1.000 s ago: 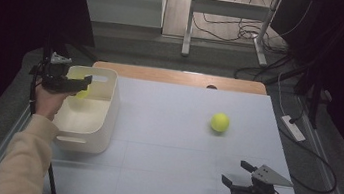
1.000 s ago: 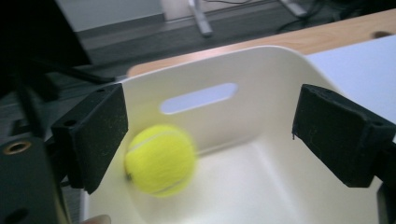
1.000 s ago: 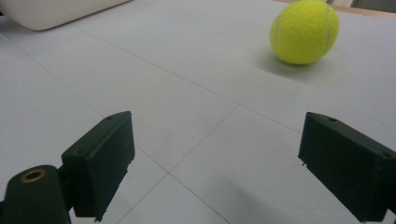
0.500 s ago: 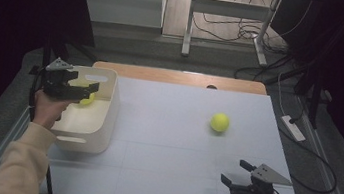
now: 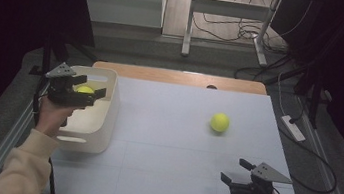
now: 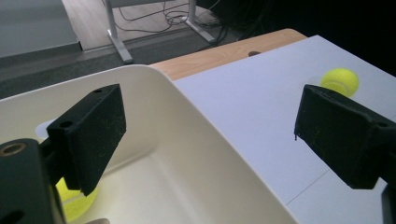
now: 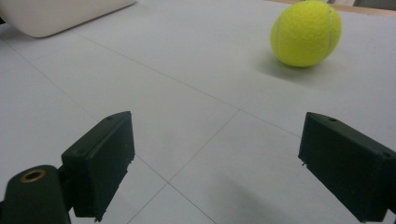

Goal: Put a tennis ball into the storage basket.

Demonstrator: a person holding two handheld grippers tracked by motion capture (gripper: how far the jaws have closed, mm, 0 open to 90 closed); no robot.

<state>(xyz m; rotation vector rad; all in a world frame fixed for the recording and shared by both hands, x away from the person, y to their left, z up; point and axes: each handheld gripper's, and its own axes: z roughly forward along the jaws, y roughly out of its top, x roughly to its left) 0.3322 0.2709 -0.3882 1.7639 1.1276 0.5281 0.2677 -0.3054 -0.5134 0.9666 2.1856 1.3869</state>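
Over the bin (image 5: 107, 113), the left gripper (image 5: 91, 91) hangs with jaws spread, nothing between them — one ball (image 5: 84, 89) lies inside. The other ball (image 5: 219, 122) sits loose mid-table, nothing blocking it. The right gripper (image 5: 236, 170), jaws apart and empty, could nudge it rolling toward the far edge — round things do that.

Dark lab (floor cables (image 5: 230, 24))

Your left gripper (image 5: 91, 91) hangs over the white bin (image 5: 107, 113), whose walls block any sideways sweep lower down. Between the bin and your right gripper (image 5: 234, 172), the white table (image 5: 164, 141) lies open, with one tennis ball (image 5: 219, 122) in the way.
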